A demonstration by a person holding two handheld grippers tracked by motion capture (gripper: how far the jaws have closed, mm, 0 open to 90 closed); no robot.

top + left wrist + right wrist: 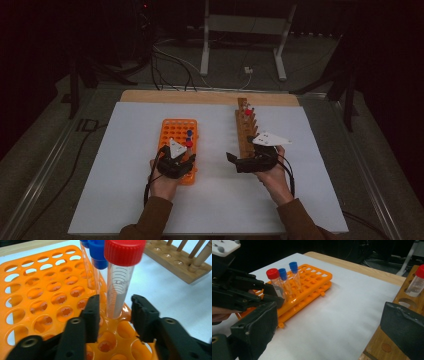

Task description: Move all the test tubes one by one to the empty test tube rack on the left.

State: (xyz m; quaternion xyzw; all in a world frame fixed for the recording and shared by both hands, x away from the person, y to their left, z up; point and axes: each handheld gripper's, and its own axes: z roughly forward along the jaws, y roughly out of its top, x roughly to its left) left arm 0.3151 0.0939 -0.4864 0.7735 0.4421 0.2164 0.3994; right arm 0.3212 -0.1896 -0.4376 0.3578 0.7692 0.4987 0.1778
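High view: white sheet [125, 175] over the desk [200, 96], orange rack [176, 131] left of centre, wooden rack [244, 131] right of centre, well apart. Left gripper [178, 161] at the near end of the orange rack, under a grey plate, held by the left hand [162, 182]. Three capped tubes upright near the rack's right edge, just beyond that gripper: red-cap tube [189, 144] nearest, two blue-cap tubes [189, 133] behind. Right gripper [235, 161] at the near end of the wooden rack, pointing left, in the right hand [274, 177]. One more red cap [248, 112] far up the wooden rack. Left gripper view: red-cap tube [120, 290] standing upright in a hole at the orange rack's [37, 297] edge, straight between the two black fingers [91, 317]. Fingers spread, a gap on each side of the clear tube, no pad pressing on it; left gripper [113, 315] thus around the tube but not pinching. Blue-cap tubes [97, 257] right behind, in neighbouring holes. Wooden rack [180, 265] with its pegs at upper right. Right gripper view: right gripper [329, 325] with fingers [257, 330] spread wide, nothing between them but white sheet [332, 315]. Right finger low over the wooden rack [387, 345]; a red-capped tube [415, 282] standing in that rack farther off. Across the sheet, orange rack [312, 280] with red-cap tube [275, 283] and two blue-cap tubes [289, 277] in a row, left gripper [275, 296] at the red-cap tube's base.
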